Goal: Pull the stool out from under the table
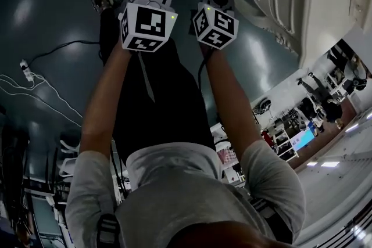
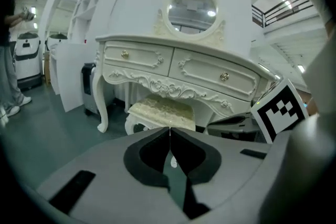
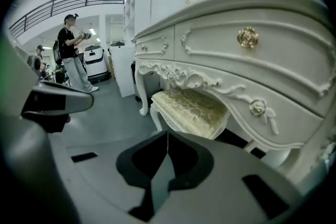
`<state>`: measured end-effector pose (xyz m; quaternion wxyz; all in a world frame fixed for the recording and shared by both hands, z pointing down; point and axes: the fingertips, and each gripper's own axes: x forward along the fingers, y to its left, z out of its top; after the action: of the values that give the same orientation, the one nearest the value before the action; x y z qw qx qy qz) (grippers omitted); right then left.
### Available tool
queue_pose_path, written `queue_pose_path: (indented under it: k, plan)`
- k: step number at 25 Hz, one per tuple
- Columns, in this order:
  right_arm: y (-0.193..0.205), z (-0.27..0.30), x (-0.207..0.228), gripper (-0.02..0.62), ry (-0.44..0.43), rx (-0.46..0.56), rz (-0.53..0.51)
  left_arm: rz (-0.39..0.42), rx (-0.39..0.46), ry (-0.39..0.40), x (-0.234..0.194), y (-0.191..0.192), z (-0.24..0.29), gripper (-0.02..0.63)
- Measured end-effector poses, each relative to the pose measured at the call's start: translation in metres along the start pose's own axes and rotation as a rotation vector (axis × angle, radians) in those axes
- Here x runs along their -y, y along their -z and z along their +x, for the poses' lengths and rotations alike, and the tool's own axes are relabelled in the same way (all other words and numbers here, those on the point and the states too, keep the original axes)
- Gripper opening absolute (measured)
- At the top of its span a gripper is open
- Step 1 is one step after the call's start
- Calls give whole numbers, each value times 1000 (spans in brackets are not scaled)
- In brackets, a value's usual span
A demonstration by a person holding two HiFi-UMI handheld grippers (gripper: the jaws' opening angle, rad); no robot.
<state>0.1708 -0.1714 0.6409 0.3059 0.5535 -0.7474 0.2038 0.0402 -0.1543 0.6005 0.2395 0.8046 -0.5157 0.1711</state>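
Ahead and tucked in: the stool under the table

The white table (image 2: 173, 68) fills the view, its carved front edge hanging low over the seat. Bare floor (image 2: 47, 134) lies on the near side — room to drag straight back. The stool (image 2: 163, 110) sits beneath, long side along the table front, ahead of both tools. The right gripper (image 3: 167, 135) looks nearer than the left gripper (image 2: 169, 129) — both have jaws pressed together, holding nothing.

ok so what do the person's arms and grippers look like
The left gripper and right gripper are pale grey moulded shells with black-padded jaws. Each carries a white cube, left cube and right cube, printed with black square markers. The person wears a light grey short-sleeved T-shirt and dark trousers.
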Motion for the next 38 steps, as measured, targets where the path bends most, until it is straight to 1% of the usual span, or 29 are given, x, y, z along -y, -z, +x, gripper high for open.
queue_pose_path:
  k: [2,4,8,11,12,13,14,16,17,18,20,26,30,33,35,38]
  plan:
    - [12,13,4,15,22,-23,5,-14,-29,23,0,17,9,9]
    - [23,27,11,15,50,-44,20,3,-47,40,0,30,19,9]
    - [42,54,22,15,79,-45,34,48,-58,64,1,49,34,9]
    - [63,81,38,24,108,-64,33,46,-60,71,-1,61,47,9]
    - [69,91,44,59,119,-71,31,44,-57,69,-2,62,51,9]
    - [75,100,50,115,129,-82,30,42,-55,68,-2,64,55,9]
    - [82,107,55,152,138,-95,30,40,-53,67,-1,66,56,9]
    - [98,118,63,191,146,-124,37,33,-51,68,2,71,57,9]
    - [105,123,66,233,147,-141,45,29,-52,68,3,73,58,9]
    - [113,130,69,258,145,-155,55,25,-54,67,3,75,59,9]
    - [122,144,75,283,140,-172,70,21,-63,64,2,78,60,9]
    - [128,186,92,302,164,-205,61,50,-88,70,4,80,62,9]
    - [126,202,104,302,210,-210,107,49,-101,73,1,84,62,9]
    - [124,206,103,297,243,-223,124,51,-115,72,-7,89,60,9]
    - [125,208,99,290,246,-229,125,43,-105,66,-16,90,58,9]
    - [123,204,102,285,249,-240,124,50,-61,52,-32,78,59,9]
